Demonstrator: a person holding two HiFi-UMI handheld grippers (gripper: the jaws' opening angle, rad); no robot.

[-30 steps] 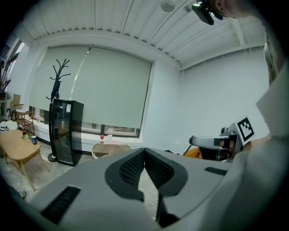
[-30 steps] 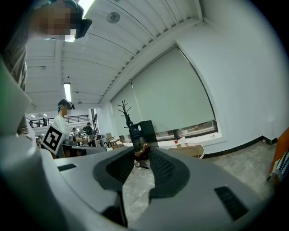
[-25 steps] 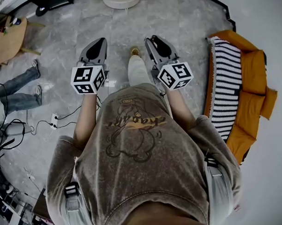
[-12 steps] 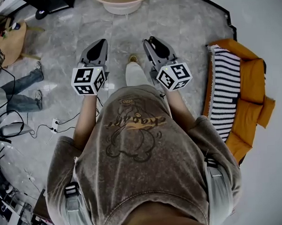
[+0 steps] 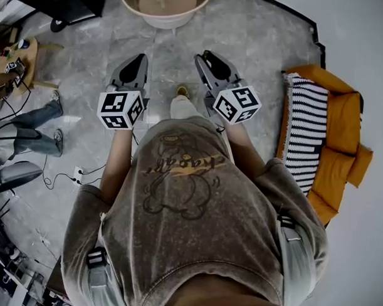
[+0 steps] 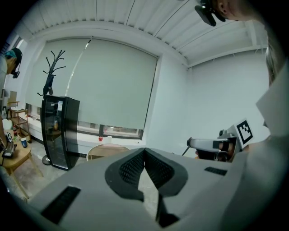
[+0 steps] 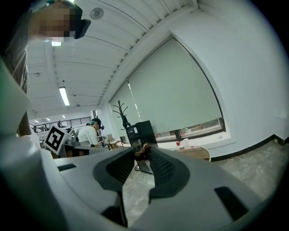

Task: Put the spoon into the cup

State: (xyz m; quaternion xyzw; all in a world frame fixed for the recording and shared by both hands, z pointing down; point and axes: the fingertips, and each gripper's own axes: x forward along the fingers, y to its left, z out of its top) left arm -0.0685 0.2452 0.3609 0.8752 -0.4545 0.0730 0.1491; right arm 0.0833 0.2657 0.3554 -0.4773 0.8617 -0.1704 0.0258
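- The right gripper (image 7: 142, 156) has its jaws drawn in on a small brown thing (image 7: 140, 151), pinched at the very tips. It shows end-on only, so I cannot tell whether it is the spoon.
- The left gripper (image 6: 144, 150) has its pads meeting at the tips, with nothing between them.
- In the head view both are held out before the chest, nearly level. The left points to 11 o'clock and the right to 1 o'clock, with a round table (image 5: 131, 3) at 12.
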